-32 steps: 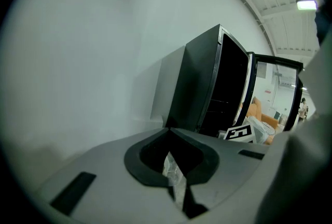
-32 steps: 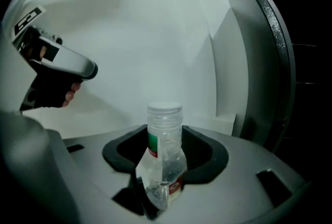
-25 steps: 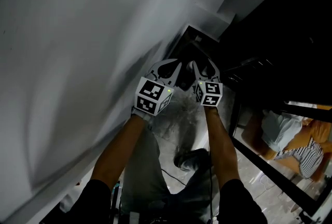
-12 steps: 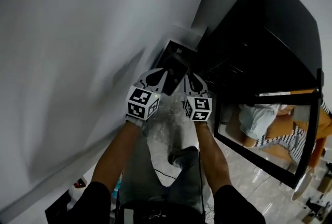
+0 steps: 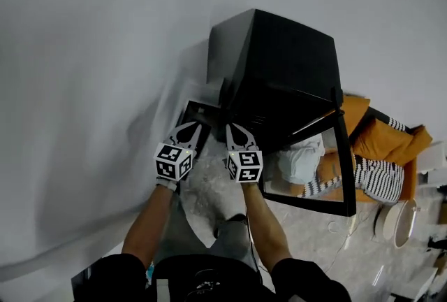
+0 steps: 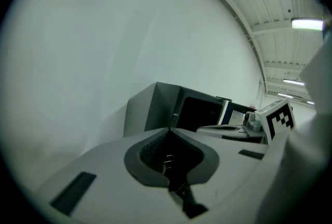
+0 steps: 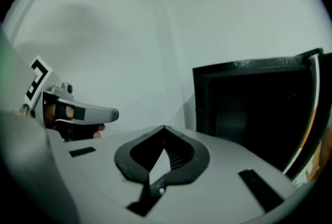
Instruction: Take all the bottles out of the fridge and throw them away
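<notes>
A black fridge stands against the white wall, its glass door swung open toward me. No bottle shows in any view; the fridge's inside is dark. My left gripper and right gripper are held side by side in front of the fridge's lower left corner. The left gripper is shut and empty, with the fridge ahead of it. The right gripper has its jaws closing fully together with nothing between them, and the open fridge is on its right.
A dark open box, perhaps a bin, sits on the floor between wall and fridge, just beyond the grippers. An orange seat with striped cloth and a white round object lie right of the door. Pale stone floor is underfoot.
The view has pulled back: the whole fridge and its open door now show. Both grippers sit lower and further left in the picture, further from the dark box.
</notes>
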`<state>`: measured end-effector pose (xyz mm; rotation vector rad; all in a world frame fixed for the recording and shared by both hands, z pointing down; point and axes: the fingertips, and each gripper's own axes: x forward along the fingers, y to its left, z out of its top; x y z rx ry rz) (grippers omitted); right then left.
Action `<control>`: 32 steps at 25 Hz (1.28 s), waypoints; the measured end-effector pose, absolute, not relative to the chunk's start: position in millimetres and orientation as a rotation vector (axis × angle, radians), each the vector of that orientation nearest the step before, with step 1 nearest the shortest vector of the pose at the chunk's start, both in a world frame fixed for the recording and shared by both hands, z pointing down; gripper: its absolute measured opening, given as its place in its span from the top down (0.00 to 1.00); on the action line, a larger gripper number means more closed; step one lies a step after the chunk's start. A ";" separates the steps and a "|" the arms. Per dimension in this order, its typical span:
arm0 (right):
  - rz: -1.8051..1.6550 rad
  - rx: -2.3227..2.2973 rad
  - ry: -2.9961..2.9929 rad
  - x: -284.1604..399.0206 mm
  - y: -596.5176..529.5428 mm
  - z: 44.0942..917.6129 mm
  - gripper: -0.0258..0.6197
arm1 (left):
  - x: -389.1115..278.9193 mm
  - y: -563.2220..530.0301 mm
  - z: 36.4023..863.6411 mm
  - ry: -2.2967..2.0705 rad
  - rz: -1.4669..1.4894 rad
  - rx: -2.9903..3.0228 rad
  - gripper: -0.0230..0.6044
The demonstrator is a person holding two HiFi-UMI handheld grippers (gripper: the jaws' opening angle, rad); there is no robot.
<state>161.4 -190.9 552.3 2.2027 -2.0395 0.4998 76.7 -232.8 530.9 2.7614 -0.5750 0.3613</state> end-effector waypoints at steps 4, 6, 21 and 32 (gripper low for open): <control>0.488 2.254 -1.976 191.1 -155.0 502.0 0.95 | 105.5 -211.7 484.9 -0.501 0.321 2.775 0.96; 0.493 2.284 -1.942 202.6 -137.2 484.0 0.95 | 120.5 -201.6 466.1 -0.458 0.305 2.786 0.96; 0.474 2.484 -1.761 248.8 -63.1 419.2 0.95 | 175.8 -153.7 404.6 -0.238 0.293 2.849 0.96; 0.373 2.376 -1.762 270.5 24.1 395.8 0.95 | 180.6 -75.8 382.2 -0.362 0.264 2.850 0.96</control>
